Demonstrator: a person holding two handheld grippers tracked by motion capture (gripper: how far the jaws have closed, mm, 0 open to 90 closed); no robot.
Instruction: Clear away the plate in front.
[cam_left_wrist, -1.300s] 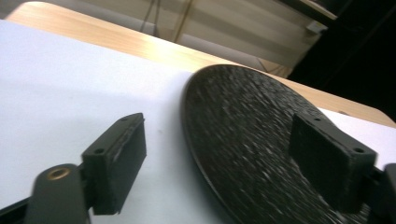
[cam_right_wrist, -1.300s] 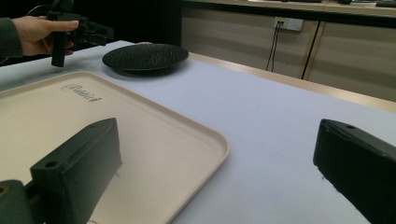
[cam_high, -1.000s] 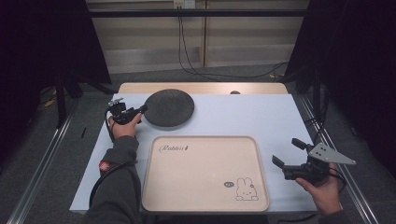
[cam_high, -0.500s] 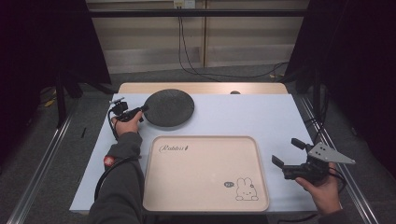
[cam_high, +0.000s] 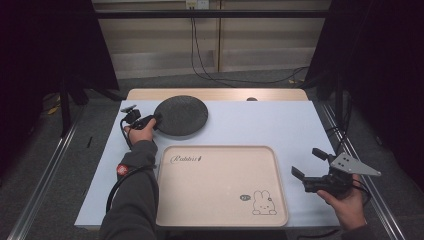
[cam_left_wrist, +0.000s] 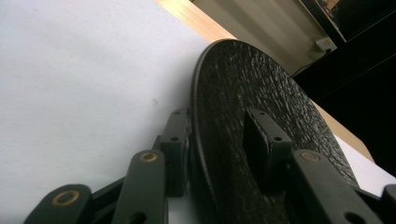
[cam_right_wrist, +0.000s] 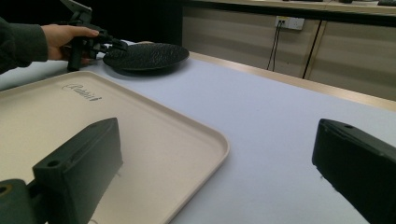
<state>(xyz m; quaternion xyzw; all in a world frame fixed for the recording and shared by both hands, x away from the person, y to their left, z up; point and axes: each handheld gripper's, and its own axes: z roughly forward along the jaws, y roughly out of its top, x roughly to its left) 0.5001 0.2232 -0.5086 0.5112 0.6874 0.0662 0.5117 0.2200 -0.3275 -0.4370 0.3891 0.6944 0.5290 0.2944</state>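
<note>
Left tongs (cam_left_wrist: 215, 144) on black plate (cam_left_wrist: 261, 116) rim

The person wears a dark grey sleeve (cam_high: 131, 200) on the left arm, with a small round red mark near the cuff. Both tongs are black: the left tongs (cam_high: 152, 121) carry a black cable and brass-coloured screws, the right tongs (cam_high: 311, 165) have a grey three-cornered plate on top.
</note>
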